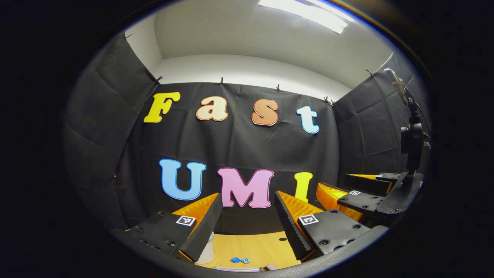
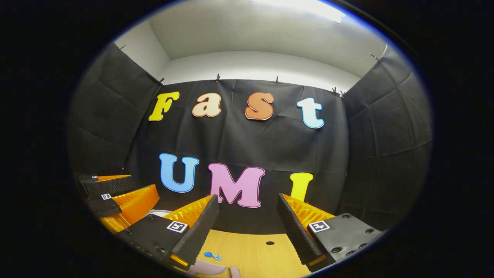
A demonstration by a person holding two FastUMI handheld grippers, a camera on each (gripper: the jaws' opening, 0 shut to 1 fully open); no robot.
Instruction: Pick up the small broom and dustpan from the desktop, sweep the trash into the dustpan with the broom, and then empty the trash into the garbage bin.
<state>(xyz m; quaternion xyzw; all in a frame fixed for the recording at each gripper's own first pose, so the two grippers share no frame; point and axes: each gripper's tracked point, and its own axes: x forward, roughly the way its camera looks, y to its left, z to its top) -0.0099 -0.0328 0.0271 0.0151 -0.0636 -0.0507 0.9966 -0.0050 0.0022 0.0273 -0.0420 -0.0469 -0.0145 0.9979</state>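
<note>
Both tools held high, side by side, jaws wide and empty: left tool point(image 1: 247, 220), right tool point(image 2: 247, 227). Blue trash point(image 1: 240, 260) lies on the desk point(image 1: 254, 247) below and ahead. Broom and dustpan cannot be identified; each tool should probably descend first.

The light wooden desktop point(image 1: 254, 247) with a visible grain shows low in both views, running back to the black cloth wall. A small dark round hole point(image 1: 282, 239) sits in its surface. Nearer the camera than the hole lie small crumpled blue scraps of trash point(image 1: 241, 260). Left of the scraps stands a pale white cylindrical object point(image 1: 206, 251); just below the scraps a pale pinkish edge point(image 1: 251, 268) shows, too cut off to identify.
</note>
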